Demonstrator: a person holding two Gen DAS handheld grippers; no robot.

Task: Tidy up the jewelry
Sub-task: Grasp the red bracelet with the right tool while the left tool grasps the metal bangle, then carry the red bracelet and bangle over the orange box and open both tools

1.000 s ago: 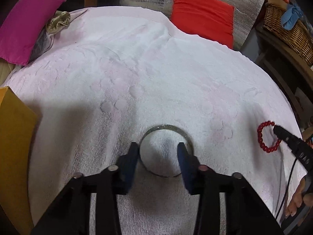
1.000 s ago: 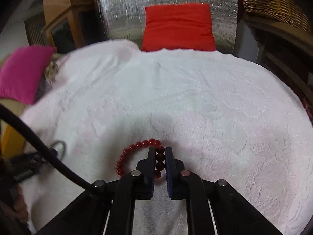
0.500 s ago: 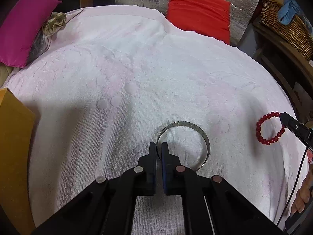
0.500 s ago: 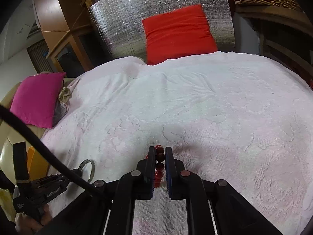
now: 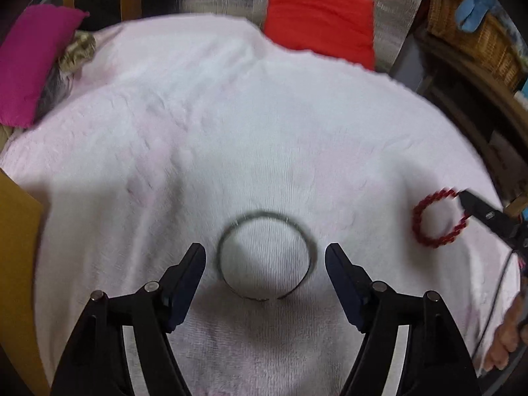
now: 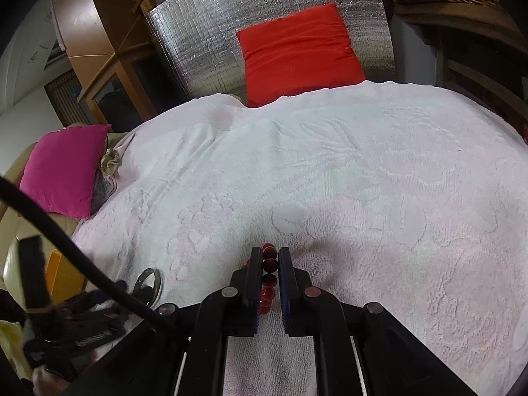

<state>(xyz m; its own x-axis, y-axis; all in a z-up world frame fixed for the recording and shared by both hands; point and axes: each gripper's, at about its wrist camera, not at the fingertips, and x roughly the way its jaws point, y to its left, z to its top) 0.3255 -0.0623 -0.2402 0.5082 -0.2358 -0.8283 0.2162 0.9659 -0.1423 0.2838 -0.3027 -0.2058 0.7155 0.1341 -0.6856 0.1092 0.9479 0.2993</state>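
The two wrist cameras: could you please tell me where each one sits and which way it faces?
Left wrist: on the left gripper, angled down at the metal bangle lying between its just-opened jaws on the white towel; fingers show bottom right.
Right wrist: on the right gripper, shut on the red bead bracelet.
Shared: bangle, bracelet, towel, both cushions.

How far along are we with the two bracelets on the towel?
Nothing looks put away yet. The right gripper is shut on the red bead bracelet. The left gripper has just been opening; its jaws stand wide on either side of the metal bangle, which lies free on the white towel. Left: grip the bangle and place both pieces; no jewelry holder is visible.
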